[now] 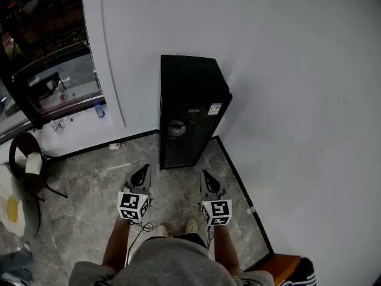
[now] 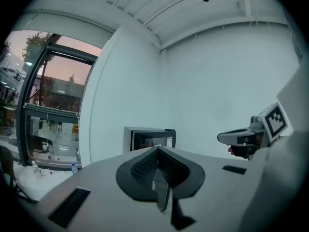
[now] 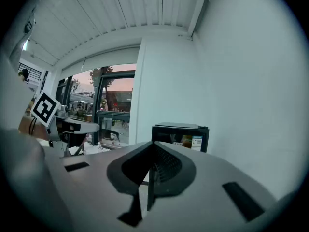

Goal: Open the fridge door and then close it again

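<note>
Corner space where two white walls (image 1: 286,70) meet is occupied by a black fridge (image 1: 189,109), which is set upright on the grey marbled floor (image 1: 89,189). Its dark glass door (image 1: 178,139) is seen closed, flush with the cabinet, and is turned toward the person. A small pale sticker (image 1: 214,108) is carried near the door's upper right corner. What is kept inside the fridge cannot be made out: only a dim round shape is shown on the dark glass.

The left hand-held gripper (image 1: 143,170) and the right hand-held gripper (image 1: 206,176) are held side by side in front of the fridge, apart from it and from each other, and both are pointed toward the door. In the left gripper view the jaws are pressed together with nothing between them. The same is shown in the right gripper view, where the two ribbed faces are met in a single seam. The fridge is framed just beyond the jaw tips in both gripper views.

To the left, a large window (image 1: 47,52) is set in the wall, and a small clear bottle (image 1: 100,110) with a blue cap is stood below it. A dark chair (image 1: 27,159) is placed at the left edge, well apart from the fridge.
</note>
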Tool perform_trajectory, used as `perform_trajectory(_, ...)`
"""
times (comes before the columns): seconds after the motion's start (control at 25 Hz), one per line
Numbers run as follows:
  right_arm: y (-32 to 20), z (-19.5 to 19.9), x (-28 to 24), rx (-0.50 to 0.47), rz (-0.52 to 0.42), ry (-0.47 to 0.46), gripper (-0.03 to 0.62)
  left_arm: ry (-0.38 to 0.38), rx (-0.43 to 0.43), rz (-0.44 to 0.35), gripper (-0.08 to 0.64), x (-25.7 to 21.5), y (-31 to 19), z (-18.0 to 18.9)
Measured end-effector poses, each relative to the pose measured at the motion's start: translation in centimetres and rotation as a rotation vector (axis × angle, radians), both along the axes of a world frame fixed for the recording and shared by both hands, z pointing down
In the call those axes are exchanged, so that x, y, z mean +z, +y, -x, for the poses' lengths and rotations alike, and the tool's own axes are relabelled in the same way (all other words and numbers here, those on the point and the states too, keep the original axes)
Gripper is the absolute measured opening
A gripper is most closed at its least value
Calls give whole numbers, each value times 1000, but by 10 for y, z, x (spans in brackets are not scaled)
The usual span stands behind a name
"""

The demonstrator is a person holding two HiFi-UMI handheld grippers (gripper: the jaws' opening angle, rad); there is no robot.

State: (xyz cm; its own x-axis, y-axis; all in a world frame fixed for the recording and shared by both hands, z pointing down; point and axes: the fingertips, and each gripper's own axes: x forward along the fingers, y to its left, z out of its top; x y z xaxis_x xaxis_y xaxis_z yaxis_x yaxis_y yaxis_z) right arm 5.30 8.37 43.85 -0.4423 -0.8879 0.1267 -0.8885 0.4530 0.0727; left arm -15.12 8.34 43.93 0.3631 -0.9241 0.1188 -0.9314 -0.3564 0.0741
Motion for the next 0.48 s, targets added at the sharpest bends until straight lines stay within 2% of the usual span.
perform_trajectory(0.48,-23,7,9,-6,11,-15,25,-2,-5,12,5,10,-30,7)
